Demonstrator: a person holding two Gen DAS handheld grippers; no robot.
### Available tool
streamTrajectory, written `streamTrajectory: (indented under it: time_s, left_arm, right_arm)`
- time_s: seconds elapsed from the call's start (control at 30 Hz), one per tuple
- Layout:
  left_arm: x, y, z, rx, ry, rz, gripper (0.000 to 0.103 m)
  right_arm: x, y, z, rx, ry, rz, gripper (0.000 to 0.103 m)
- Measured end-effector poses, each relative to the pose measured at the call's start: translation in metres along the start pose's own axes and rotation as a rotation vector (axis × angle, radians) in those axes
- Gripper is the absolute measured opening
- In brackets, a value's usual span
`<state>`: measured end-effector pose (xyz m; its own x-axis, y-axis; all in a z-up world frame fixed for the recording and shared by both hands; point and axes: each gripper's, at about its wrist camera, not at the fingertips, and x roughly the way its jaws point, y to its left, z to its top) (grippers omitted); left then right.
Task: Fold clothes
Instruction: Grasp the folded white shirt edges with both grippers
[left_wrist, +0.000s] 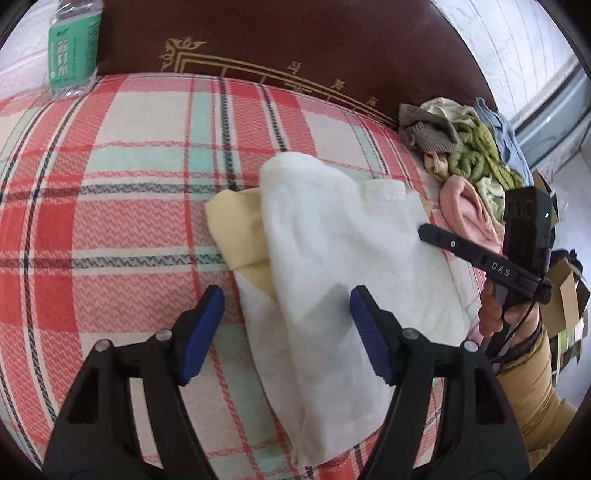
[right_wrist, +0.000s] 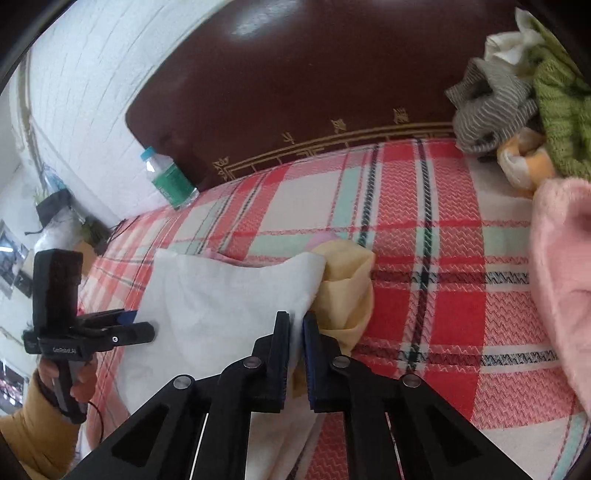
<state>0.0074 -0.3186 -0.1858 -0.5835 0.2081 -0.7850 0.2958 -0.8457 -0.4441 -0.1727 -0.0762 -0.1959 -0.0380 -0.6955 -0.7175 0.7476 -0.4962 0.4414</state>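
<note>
- Pinching the white garment (right_wrist: 221, 295) between nearly closed pads, the right gripper (right_wrist: 295, 354) grips an edge of the cloth close to where the yellow garment (right_wrist: 347, 291) pokes out from under it.
- Spread wide, the left gripper (left_wrist: 286, 332) hovers over the near part of the same white cloth with nothing between its blue pads (left_wrist: 201, 332); the right wrist view shows it side-on at the cloth's far edge.
- The white garment lies on the plaid bedspread (left_wrist: 110, 221) as a long, partly doubled strip, draped across the yellow one so that only a yellow corner shows at its side.
- Judging by this layout, the step in hand is a fold or a straightening pull on the white piece; whether that fold is opening or closing cannot be told.
- To do it well, keep the pinch on white fabric only, since the yellow layer sits right beside the right pads and could be dragged along.
- Lift low and move slowly, so the limp cloth does not slump or crease.
- The free tongs should pin or take the opposite edge, keeping both edges parallel.
- Farther out, a pile of unfolded clothes (left_wrist: 476, 155) sits by the dark headboard (left_wrist: 295, 44), and a water bottle (left_wrist: 74, 48) stands at the other corner, well apart from the work.
</note>
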Motion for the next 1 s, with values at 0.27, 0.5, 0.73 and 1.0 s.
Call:
streamTrajectory:
  time_s: [0.27,0.5,0.73,1.0]
  left_arm:
    - [-0.012,0.010,-0.013,-0.039,0.020,-0.079,0.080]
    - [0.001,0.004,-0.018,-0.089,0.055,-0.223,0.094]
    - [0.010,-0.009,-0.018,-0.071,0.063,-0.247,0.091]
    - [0.020,-0.004,-0.019,-0.095,0.071,-0.246,0.041]
  right_arm:
    - [-0.030,-0.011,-0.017,0.042,-0.050,0.067,0.076]
    - [-0.013,-0.016,-0.026,0.083,0.012,0.112,0.077]
    - [0.005,-0.006,-0.014,0.065,-0.006,0.141,0.078]
    - [0.015,-0.001,-0.010,0.049,0.012,0.185,0.068]
